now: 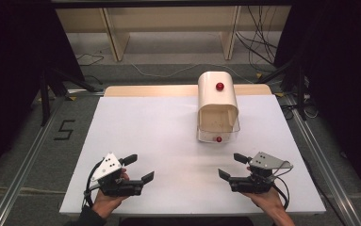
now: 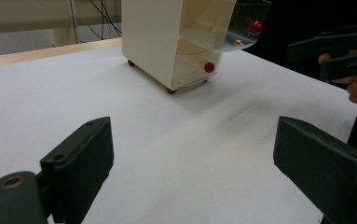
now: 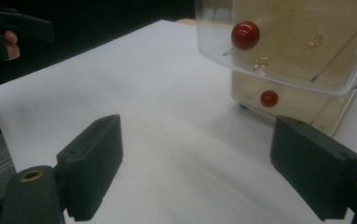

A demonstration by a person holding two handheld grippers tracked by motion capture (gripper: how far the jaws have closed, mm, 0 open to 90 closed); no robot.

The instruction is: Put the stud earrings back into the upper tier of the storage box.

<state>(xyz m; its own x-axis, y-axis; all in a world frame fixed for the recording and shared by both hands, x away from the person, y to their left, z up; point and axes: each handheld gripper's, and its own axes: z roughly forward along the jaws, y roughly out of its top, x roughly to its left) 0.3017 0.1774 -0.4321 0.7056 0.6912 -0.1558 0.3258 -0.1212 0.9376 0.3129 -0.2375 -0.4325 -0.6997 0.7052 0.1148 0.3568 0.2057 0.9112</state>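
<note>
Both grippers' jaws wide, drawer cabinet (image 1: 217, 106) ahead

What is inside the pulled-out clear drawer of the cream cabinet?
The clear upper drawer of the cream cabinet looks empty: its bare floor and small brass fittings show. Its rear end is covered by the cabinet shell, so that part can't be checked.

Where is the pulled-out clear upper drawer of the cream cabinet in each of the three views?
High view: upper drawer, right of centre, sticking out toward the person.
Left gripper view: top, right of centre.
Right gripper view: upper right.
Shared landmark: its red knob.
</note>
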